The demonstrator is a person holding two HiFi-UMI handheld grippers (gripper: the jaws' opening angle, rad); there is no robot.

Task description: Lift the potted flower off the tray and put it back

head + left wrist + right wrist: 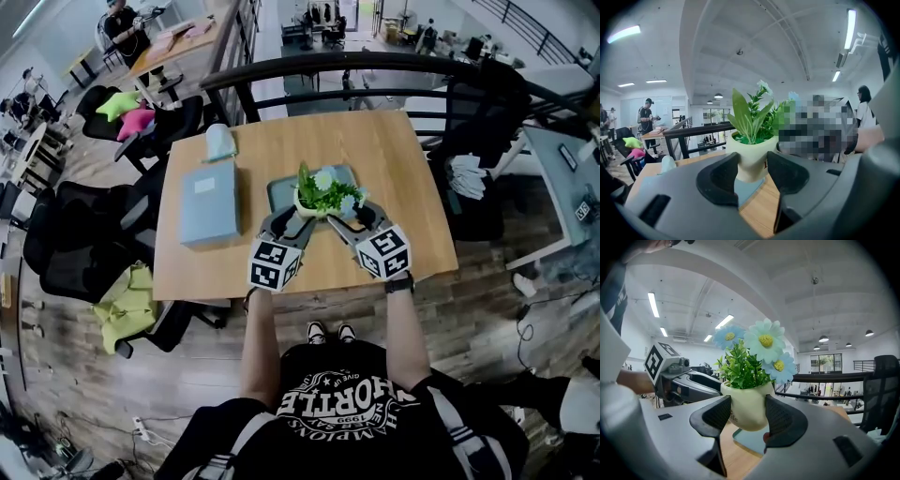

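**Both tools on the pot, at the tray's near edge**

- The potted flower sits at the middle of the near edge of the grey-blue tray. The tray lies around the centre of the wooden table.
- Your left gripper comes in from the near-left and your right gripper from the near-right. They angle toward each other and meet at the pot.
- Left gripper view: the jaws stand wide, and the cream pot fills the gap at their tips. Each dark pad lies against one flank, so the gripper is clamped on the pot.
- Right gripper view: the pot sits deeper between the jaws, with both ribbed pads pressed on its sides. The daisies and green leaves rise above the jaws. Your other tool's marker cube shows just beyond the pot.
- The pot is upright. Its rounded base is over the tray's surface, but I cannot tell whether it touches or is clear.
- A flat pale blue case lies toward the table's left edge, well apart from the tray.
- A small pale object lies near the far left corner.
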